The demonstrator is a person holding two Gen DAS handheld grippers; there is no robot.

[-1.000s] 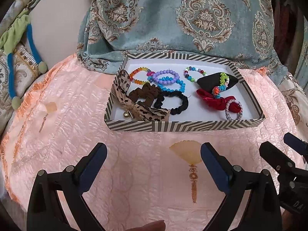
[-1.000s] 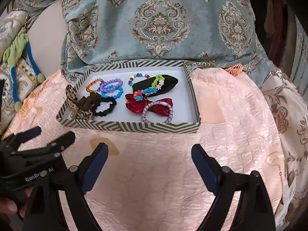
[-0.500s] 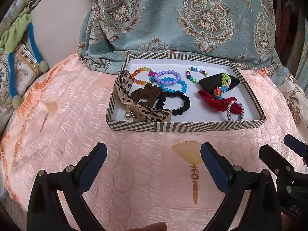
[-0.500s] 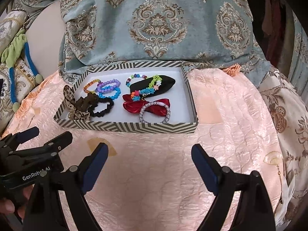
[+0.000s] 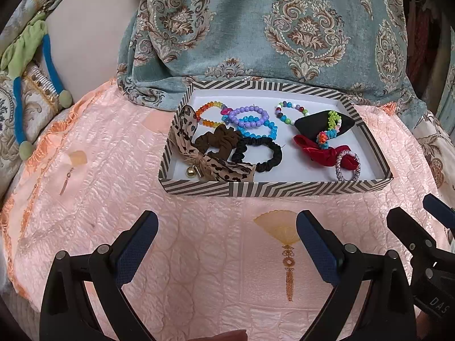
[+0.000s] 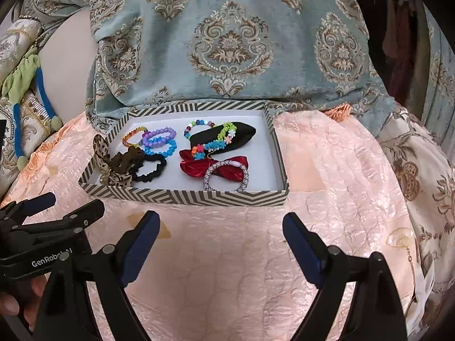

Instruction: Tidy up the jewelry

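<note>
**Ahead of Both Tools: Striped Tray Holding the Jewelry**

Beyond the fingertips of both tools, a shallow rectangular cardboard tray with a grey-and-white chevron rim (image 5: 273,189) (image 6: 184,197) rests on a peach quilted bedspread (image 5: 113,170) (image 6: 327,170). Left tool (image 5: 226,227): fingers spread wide, gripping nothing, positioned near the tray's front wall but clear of it. Right tool (image 6: 220,227): likewise wide open and empty, near the same wall, apart from it.

Tray contents:
- Leopard-print fabric bow with a gold bell (image 5: 199,153), at the left end, partly over the rim.
- Brown fabric scrunchie (image 5: 219,140), touching a black fabric scrunchie (image 5: 260,153).
- Purple bead bracelet (image 5: 250,115), overlapping a blue bead bracelet (image 5: 256,128).
- Red velvet bow (image 6: 216,164), with a silver beaded bangle (image 6: 226,176) lying on it, nearest the right tool.

A teal damask cushion (image 6: 227,42) stands behind the tray.
</note>
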